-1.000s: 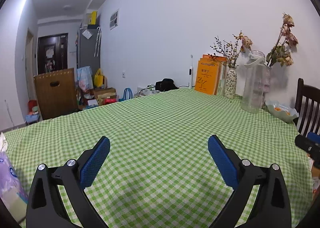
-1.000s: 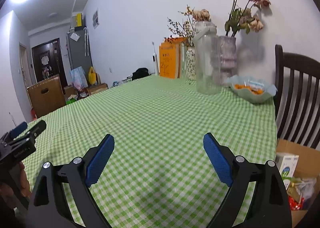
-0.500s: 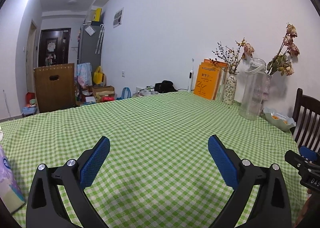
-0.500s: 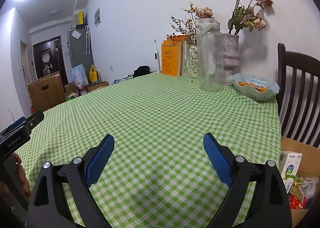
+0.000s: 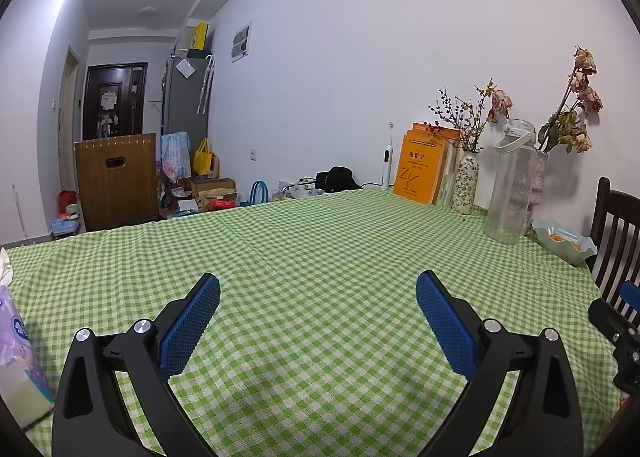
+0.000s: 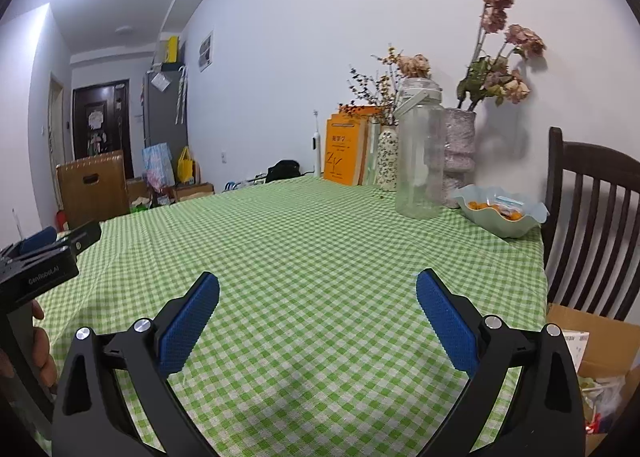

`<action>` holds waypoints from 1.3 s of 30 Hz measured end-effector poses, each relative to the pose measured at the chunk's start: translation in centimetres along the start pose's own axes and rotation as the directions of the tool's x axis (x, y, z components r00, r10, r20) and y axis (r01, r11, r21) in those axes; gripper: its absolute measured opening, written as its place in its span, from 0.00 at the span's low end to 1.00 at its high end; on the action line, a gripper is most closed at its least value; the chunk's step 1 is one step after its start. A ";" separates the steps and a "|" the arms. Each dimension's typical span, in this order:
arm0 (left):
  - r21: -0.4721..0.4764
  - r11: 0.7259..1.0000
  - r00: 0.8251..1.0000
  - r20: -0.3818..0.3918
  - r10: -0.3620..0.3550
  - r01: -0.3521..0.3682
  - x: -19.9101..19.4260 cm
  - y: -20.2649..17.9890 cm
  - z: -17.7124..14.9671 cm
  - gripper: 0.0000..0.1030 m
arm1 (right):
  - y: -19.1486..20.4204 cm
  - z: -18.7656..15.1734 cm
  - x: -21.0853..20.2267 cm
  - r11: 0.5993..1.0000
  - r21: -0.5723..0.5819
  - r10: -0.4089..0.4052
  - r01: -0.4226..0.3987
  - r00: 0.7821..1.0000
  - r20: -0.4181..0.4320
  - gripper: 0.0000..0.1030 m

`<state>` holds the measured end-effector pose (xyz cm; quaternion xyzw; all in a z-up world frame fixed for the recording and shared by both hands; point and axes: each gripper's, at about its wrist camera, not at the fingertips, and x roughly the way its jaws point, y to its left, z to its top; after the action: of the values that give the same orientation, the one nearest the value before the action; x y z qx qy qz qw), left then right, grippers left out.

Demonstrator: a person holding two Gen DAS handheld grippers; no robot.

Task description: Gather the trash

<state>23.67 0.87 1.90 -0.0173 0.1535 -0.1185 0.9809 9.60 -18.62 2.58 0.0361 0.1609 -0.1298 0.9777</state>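
Observation:
My left gripper (image 5: 318,285) is open and empty above the green checked tablecloth (image 5: 320,241). My right gripper (image 6: 318,285) is open and empty over the same cloth (image 6: 304,233). A cardboard box (image 6: 592,341) with packets and wrappers in it stands on the floor at the table's right end, right of my right gripper. No loose trash shows on the cloth between the fingers. The left gripper also shows at the left edge of the right wrist view (image 6: 52,249); the right gripper shows at the right edge of the left wrist view (image 5: 616,321).
A tissue pack (image 5: 16,357) lies at the left. Along the wall stand orange books (image 5: 420,169), a patterned vase (image 5: 464,185), a clear jug (image 5: 512,185) and a bowl of snacks (image 6: 500,213). A dark wooden chair (image 6: 592,225) stands at the right end.
Both grippers have risen and tilted slightly, so the table's far end sits lower in view. Both stay open and empty.

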 end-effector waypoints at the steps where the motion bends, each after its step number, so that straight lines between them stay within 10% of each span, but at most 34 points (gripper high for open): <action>1: 0.002 1.000 1.000 0.001 0.002 -0.002 0.0 0.0 0.0 0.92 | 0.0 0.0 0.0 1.000 0.000 -0.006 0.006 1.000 0.004 0.92; 39: 0.030 0.999 1.000 0.000 -0.021 0.021 -0.4 -0.7 -0.2 0.93 | 0.3 0.0 -0.1 1.000 -0.003 -0.027 0.027 1.000 0.011 0.92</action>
<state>23.09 0.26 1.86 -0.0045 0.1516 -0.1311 0.9797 9.59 -18.33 2.60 0.0315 0.1560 -0.1428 0.9769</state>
